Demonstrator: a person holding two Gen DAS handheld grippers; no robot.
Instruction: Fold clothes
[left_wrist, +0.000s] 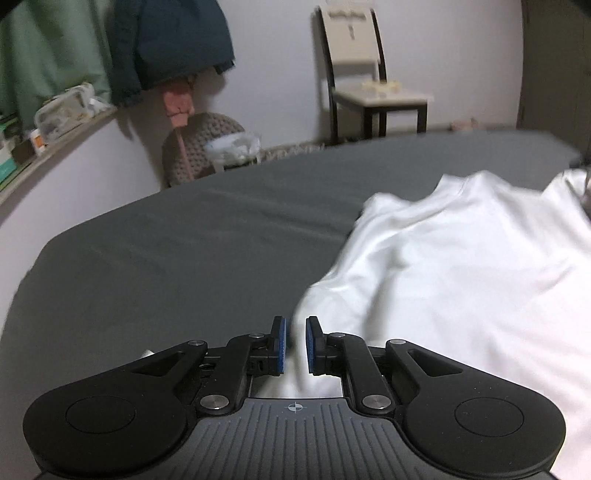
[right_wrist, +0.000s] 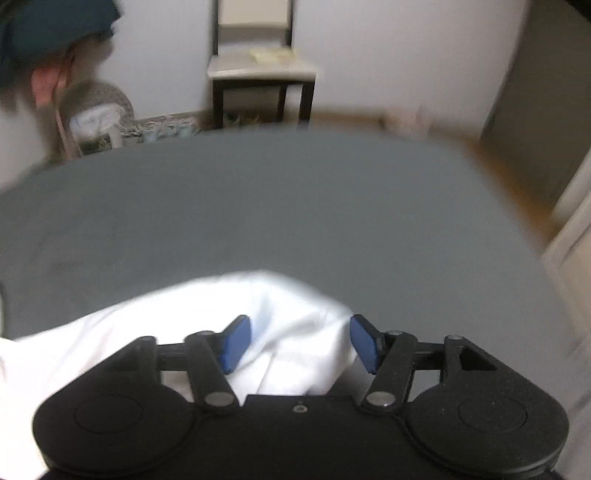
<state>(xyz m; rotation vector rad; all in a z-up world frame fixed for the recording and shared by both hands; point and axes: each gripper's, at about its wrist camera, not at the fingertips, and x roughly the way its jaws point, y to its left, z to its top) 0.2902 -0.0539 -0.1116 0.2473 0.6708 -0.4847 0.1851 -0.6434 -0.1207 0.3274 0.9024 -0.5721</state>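
A white garment (left_wrist: 461, 266) lies spread on a dark grey bed (left_wrist: 184, 240), filling the right half of the left wrist view. My left gripper (left_wrist: 295, 345) stands at the garment's near left edge with its blue pads a narrow gap apart and white cloth running between them. In the right wrist view a bunched part of the same garment (right_wrist: 295, 321) lies between the wide-apart blue pads of my right gripper (right_wrist: 301, 343), which is open. That view is blurred.
The grey bed (right_wrist: 295, 206) stretches ahead. Beyond it stand a chair (left_wrist: 369, 74) with small items on its seat, a round woven seat (left_wrist: 199, 147), a hanging dark jacket (left_wrist: 170, 48), green curtains and a cluttered ledge (left_wrist: 55, 122) at left. Wooden floor (right_wrist: 509, 173) at right.
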